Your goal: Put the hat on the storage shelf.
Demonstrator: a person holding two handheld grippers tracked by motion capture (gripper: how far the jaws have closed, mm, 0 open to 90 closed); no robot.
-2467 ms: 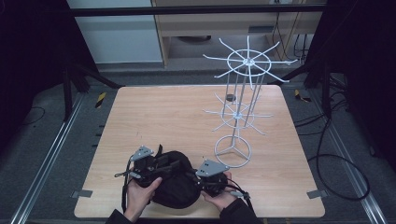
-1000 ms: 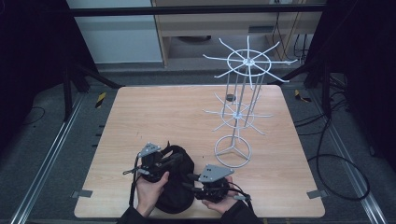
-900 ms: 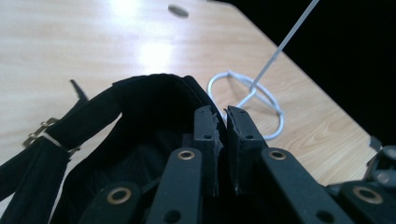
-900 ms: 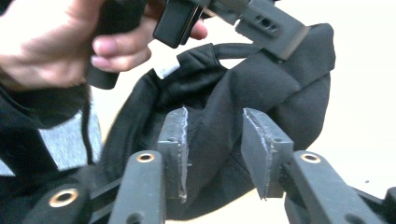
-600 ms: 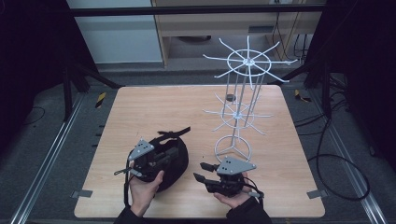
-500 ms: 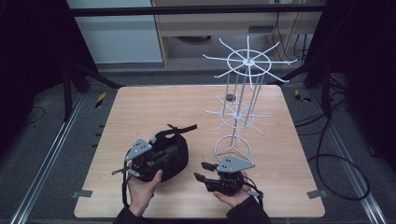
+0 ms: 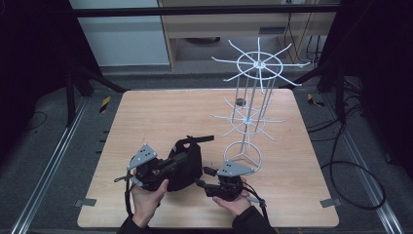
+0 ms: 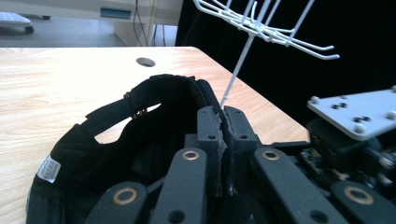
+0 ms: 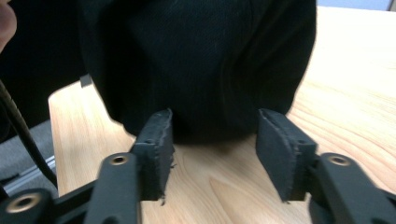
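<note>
Black cap [image 7: 185, 163] sits at the near-left part of the worktop [image 7: 160, 114], tipped up on its side with its strap pointing toward the white wire rack [image 7: 251, 105]. On the left, the left gripper [image 7: 170, 161] has its fingers [image 8: 208, 140] pressed together on the cap's rim, fabric pinched between the pads. To the right, the right gripper [image 7: 207, 178] lies just beside the cap's crown, pointing leftward at it; its fingers [image 9: 156, 140] stand apart with nothing between them, and they have just been opening. The coming move likely turns on this: the crown lies straight ahead of the open fingers, close but apparently not touched, so a short push leftward would bring it between them.

The left gripper view shows the hollow inside of the cap, its white label [image 8: 49, 169] and the rack's hooks overhead. The right gripper view shows the smooth outer crown [image 9: 201, 60] resting on the wood.
</note>
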